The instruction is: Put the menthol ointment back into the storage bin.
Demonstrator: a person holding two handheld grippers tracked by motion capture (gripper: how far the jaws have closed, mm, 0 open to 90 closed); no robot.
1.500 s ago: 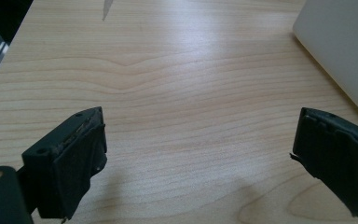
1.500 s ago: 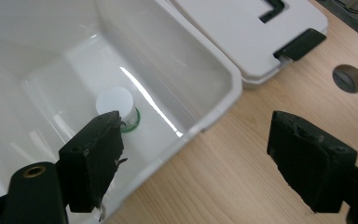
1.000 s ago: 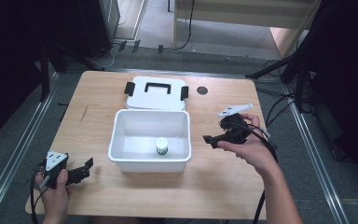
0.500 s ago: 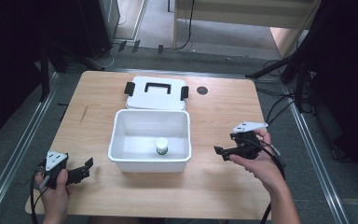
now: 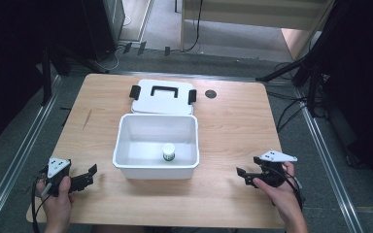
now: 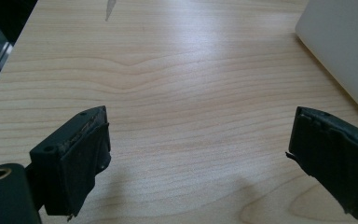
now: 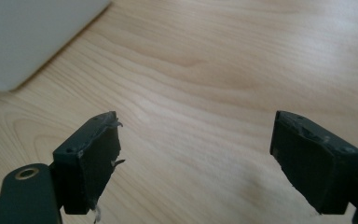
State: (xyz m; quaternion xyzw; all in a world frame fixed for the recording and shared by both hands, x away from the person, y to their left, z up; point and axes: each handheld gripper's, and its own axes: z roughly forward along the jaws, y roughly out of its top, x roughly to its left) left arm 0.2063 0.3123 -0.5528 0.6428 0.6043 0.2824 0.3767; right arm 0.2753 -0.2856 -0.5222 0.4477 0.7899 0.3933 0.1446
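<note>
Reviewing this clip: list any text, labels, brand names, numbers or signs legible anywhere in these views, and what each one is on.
None can be read.
Small bottle in the white bin: a green band that may be a label, too small and blurred to read.
White lid, wooden table, left hand-held gripper and right hand-held gripper: no visible print.

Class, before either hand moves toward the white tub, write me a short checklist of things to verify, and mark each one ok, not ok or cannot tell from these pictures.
1. Left tongs open, nothing between the jaws: ok.
2. Right tongs open, nothing held: ok.
3. White rectangular plastic tub uncovered: ok.
4. White lid with black handle and latches lying clear of the tub's opening, behind the tub: ok.
5. Small white jar with green label standing upright inside the tub: ok.
6. Jar's cap screwed tight: cannot tell.
</note>
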